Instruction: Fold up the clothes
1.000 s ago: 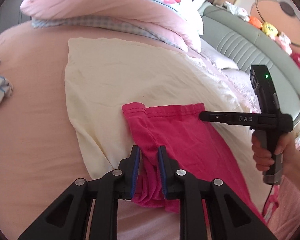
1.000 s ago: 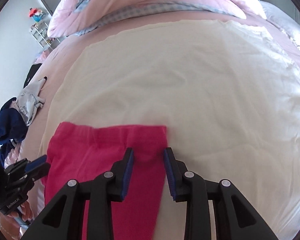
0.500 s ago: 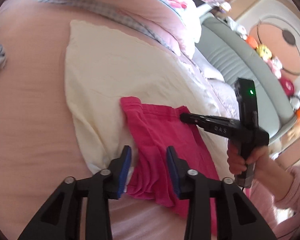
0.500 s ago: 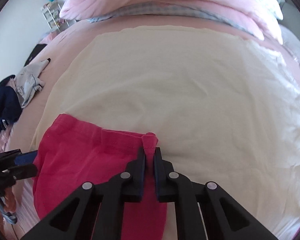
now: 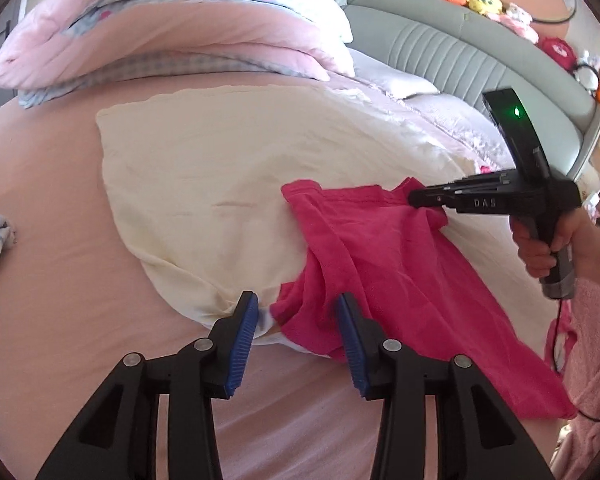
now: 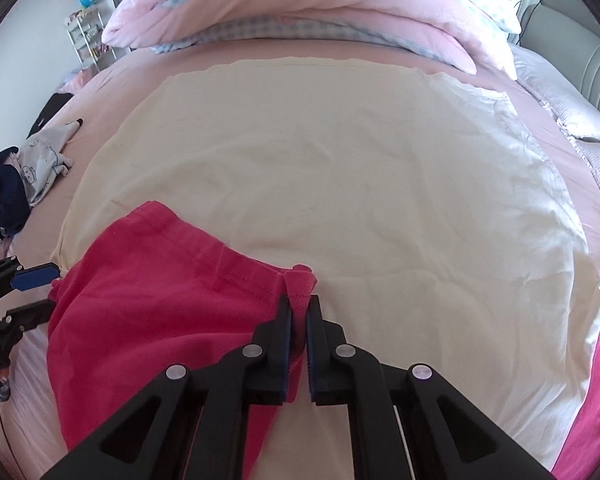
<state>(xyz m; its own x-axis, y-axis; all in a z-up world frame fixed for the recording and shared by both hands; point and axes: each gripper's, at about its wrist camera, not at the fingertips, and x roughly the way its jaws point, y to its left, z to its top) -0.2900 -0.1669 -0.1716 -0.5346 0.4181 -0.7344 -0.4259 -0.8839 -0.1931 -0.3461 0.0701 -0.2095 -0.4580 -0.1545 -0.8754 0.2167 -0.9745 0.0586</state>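
From the left wrist, one magenta garment (image 5: 384, 256) is seen on one cream cloth (image 5: 204, 184); the left gripper (image 5: 296, 320) is spread wide over its bunched edge. From the right wrist, the right gripper (image 6: 299, 312) is clamped on the hem corner, with bare cloth ahead.

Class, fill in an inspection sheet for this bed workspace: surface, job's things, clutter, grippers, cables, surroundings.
Surface: pink bed sheet under a cream cloth.
Job's things: magenta garment, rumpled, partly on the cream cloth.
Clutter: grey printed garment and navy clothes at the bed edge.
Grippers: left hand-held gripper open; right hand-held gripper shut on the garment's waistband corner.
Cables: black cable below the right handle.
Surroundings: folded quilt, grey headboard, plush toys.
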